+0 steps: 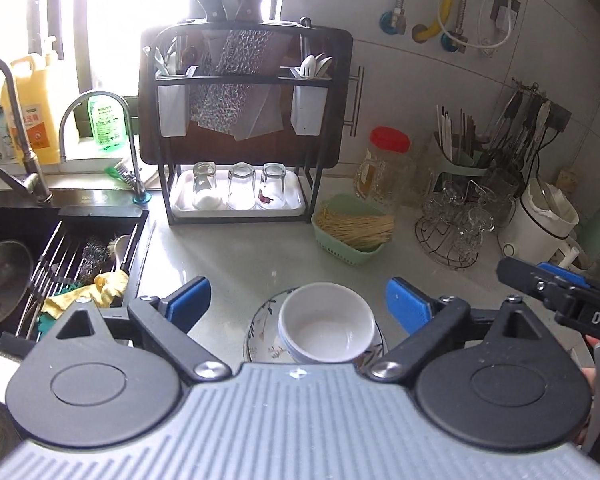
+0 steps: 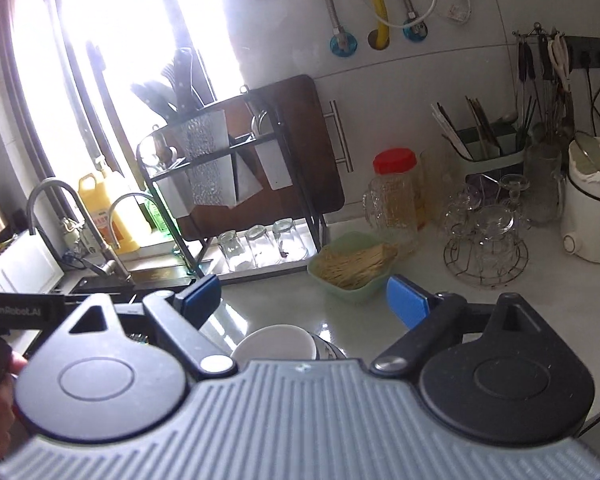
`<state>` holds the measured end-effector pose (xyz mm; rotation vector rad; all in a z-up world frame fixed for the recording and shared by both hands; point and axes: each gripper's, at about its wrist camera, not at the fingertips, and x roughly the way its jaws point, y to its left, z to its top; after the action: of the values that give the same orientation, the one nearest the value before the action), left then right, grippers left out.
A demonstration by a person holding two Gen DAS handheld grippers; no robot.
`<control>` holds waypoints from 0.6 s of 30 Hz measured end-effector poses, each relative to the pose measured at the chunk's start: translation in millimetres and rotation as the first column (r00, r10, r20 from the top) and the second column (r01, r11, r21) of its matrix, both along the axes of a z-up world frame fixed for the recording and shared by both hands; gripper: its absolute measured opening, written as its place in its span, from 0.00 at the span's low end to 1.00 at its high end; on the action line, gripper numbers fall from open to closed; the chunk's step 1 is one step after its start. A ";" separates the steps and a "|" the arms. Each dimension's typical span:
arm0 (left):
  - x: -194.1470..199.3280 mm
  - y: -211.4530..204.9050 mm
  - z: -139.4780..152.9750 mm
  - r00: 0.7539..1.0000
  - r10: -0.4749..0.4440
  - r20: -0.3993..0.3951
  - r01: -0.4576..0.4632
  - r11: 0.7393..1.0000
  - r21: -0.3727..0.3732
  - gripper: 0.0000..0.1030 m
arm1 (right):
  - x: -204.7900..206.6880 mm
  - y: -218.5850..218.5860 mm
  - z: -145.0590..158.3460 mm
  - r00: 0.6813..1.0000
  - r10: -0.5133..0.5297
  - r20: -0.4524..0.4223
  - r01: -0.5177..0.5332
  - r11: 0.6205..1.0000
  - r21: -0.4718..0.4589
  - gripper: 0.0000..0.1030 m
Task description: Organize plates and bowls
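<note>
A white bowl [image 1: 326,322] sits on a patterned plate [image 1: 260,330] on the grey counter, close below my left gripper [image 1: 298,304]. The left gripper is open and empty, its blue pads wide on either side of the bowl and above it. My right gripper [image 2: 306,294] is also open and empty; the same bowl [image 2: 278,342] and the plate's edge [image 2: 330,350] show just under it, partly hidden by the gripper body. The right gripper's side shows in the left wrist view [image 1: 560,292] at the right.
A black dish rack [image 1: 236,128] with upturned glasses [image 1: 240,186] stands behind. The sink [image 1: 32,264] with a metal bowl and cloths is left. A green basket of noodles [image 1: 354,228], a red-lidded jar [image 1: 388,164], a glass holder [image 1: 456,232] and a white pot [image 1: 540,220] stand right.
</note>
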<state>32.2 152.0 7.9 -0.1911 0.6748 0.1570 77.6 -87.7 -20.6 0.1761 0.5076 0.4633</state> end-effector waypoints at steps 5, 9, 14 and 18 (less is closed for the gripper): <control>-33.0 -34.7 1.2 1.000 0.021 0.005 -0.021 1.000 -0.018 0.94 | -32.0 -26.6 7.4 1.000 0.013 0.018 -0.013 1.000 -0.005 0.89; -62.2 -61.1 0.9 1.000 0.027 0.000 -0.027 0.999 -0.019 0.94 | -55.6 -44.2 10.0 1.000 0.027 0.017 -0.027 1.000 -0.006 0.89; -93.6 -85.1 0.4 0.999 0.036 -0.005 -0.036 0.999 -0.004 0.94 | -80.9 -60.9 10.3 0.999 0.030 0.020 -0.030 1.000 0.000 0.89; -116.0 -99.0 -0.2 0.999 0.053 -0.003 -0.053 0.999 -0.001 0.94 | -99.5 -72.8 8.5 0.999 0.036 0.019 -0.036 0.999 0.007 0.89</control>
<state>-83.7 52.9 7.7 -0.2104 0.6736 0.2081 -22.0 -160.5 -12.1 0.1701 0.4912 0.5013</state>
